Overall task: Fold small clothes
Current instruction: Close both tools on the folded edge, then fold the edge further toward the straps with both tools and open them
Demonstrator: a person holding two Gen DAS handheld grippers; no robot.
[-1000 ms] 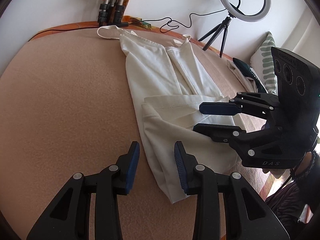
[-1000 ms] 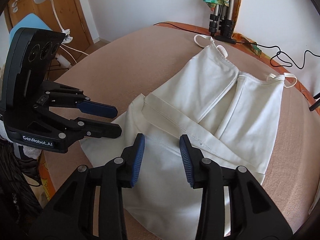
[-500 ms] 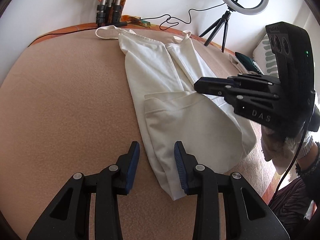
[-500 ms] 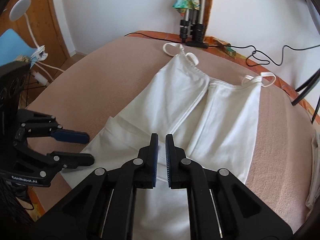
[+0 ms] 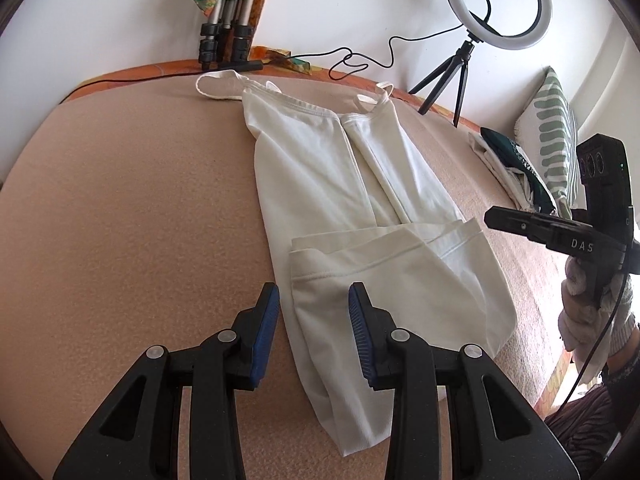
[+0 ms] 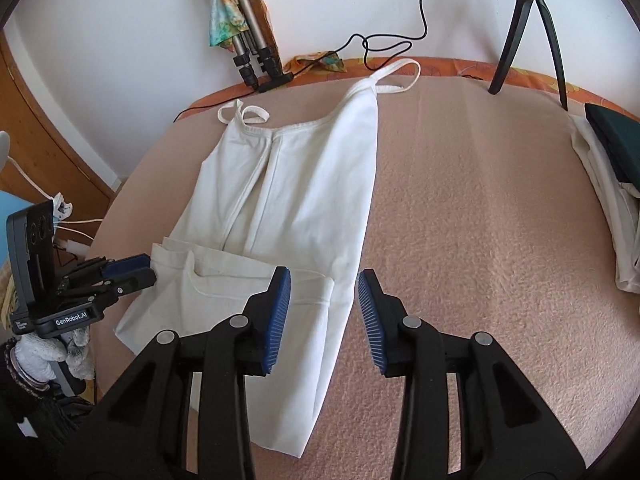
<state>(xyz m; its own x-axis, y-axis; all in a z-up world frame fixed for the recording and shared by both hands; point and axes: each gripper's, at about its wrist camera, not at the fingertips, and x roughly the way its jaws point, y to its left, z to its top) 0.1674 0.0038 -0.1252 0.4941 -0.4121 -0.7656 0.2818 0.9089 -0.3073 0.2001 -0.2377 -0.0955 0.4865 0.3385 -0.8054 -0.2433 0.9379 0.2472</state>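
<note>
A white strappy top (image 5: 352, 184) lies flat on a bed covered by a peach blanket (image 5: 128, 216), its two shoulder straps toward the wall and its hem end folded back over the body in a loose flap whose stitched edge runs crosswise. The left gripper (image 5: 314, 320) hovers over the near left corner of that flap with its blue-padded fingers (image 5: 266, 322) released and spread, nothing between them; one pad sits over bare blanket, the other over the cloth. The right gripper (image 6: 324, 312) is likewise spread and empty, straddling the top's long right edge near the flap. In the left wrist view the right gripper's fingers look closed together, though the side-on angle makes that hard to judge. To the left of the top the blanket runs broad and bare to the bed's curved edge; to the right a wide bare stretch reaches a stack of folded clothes (image 6: 604, 184) with a dark garment on top. At the head of the bed an orange border (image 6: 460, 66) meets the wall, where a folded tripod (image 5: 226, 36), a black cable (image 5: 360, 62) and a ring light (image 5: 498, 4) on a small stand are set. A striped cushion (image 5: 554, 140) leans at the far right. Readable writing: "DAS" on the right gripper's body and "GenRobot.AI" on the left one's.
</note>
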